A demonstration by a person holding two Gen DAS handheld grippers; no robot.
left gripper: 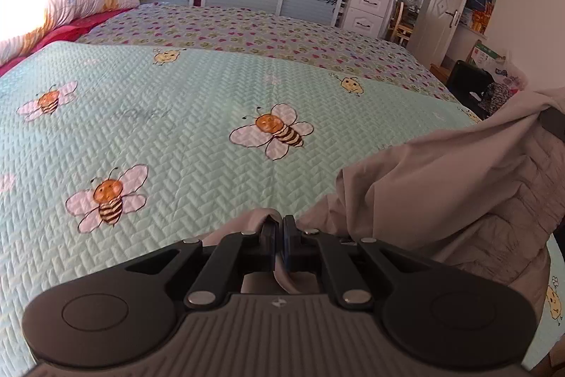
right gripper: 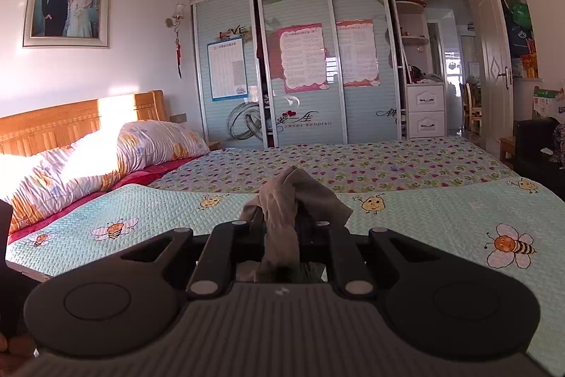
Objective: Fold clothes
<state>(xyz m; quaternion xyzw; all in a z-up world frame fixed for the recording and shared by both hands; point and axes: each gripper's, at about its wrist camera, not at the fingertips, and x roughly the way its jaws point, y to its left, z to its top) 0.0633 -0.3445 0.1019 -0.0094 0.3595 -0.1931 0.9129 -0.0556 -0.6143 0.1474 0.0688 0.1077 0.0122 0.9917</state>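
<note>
Overhead, beige garment (left gripper: 441,172) taut across, between both clamped grippers.

The left gripper (left gripper: 279,228) sits at the bottom centre of the left wrist view, its two black fingers (left gripper: 270,235) drawn together with only a thin fold of the beige garment (left gripper: 441,172) pinched between them. Its linkage arms angle inward toward the middle of the frame.

The right gripper (right gripper: 282,228) fills the lower centre of the right wrist view, jaws closed around a bunched wad of the same cloth that hides its fingertips. At the bottom left edge of that view, a sliver of the person's hand (right gripper: 14,350) shows.
</note>
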